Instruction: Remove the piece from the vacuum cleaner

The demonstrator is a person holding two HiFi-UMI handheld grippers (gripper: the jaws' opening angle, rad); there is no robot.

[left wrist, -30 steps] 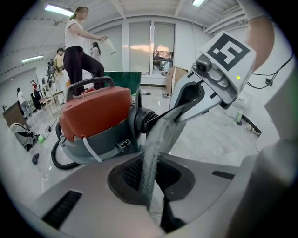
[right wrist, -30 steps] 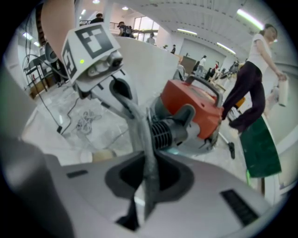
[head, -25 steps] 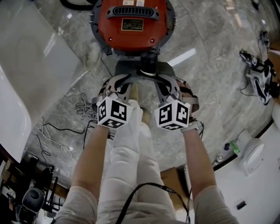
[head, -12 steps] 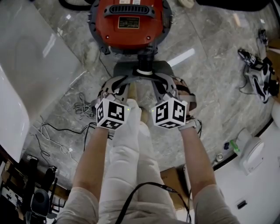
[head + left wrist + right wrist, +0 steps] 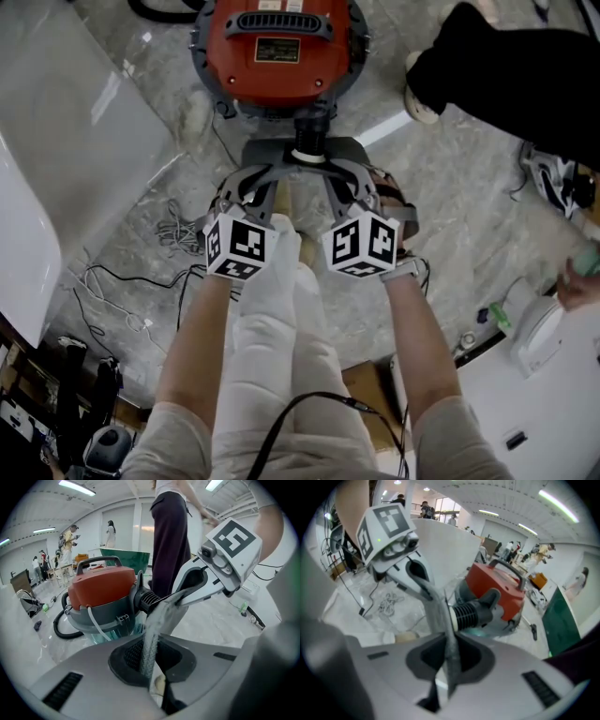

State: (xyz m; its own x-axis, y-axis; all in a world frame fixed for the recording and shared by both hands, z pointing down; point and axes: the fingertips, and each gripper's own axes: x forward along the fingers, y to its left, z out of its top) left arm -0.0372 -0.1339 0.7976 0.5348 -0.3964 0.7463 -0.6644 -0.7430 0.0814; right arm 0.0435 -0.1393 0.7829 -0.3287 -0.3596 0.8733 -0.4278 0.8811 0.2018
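Observation:
The red vacuum cleaner [image 5: 281,52] stands on the marble floor ahead of me, also seen as the red vacuum [image 5: 101,588] [image 5: 499,585]. A flat dark grey piece [image 5: 281,150] sits on its black ribbed connector [image 5: 314,127] [image 5: 149,599] [image 5: 466,613]. My left gripper [image 5: 265,178] [image 5: 150,667] is shut on the piece's left side. The right gripper [image 5: 337,176] [image 5: 447,667] is shut on its right side. Edge-on, the piece shows as a thin grey strip [image 5: 152,639] [image 5: 447,644] between each pair of jaws.
A person in dark trousers [image 5: 506,66] [image 5: 171,536] stands close by at the upper right. Loose cables [image 5: 173,234] lie on the floor at the left, next to a white panel [image 5: 56,141]. A black hose [image 5: 61,630] curls behind the vacuum. A cardboard box [image 5: 370,384] lies by my legs.
A person in dark clothing has stepped in at the upper right. Both grippers keep their hold on the grey piece and have hardly shifted.

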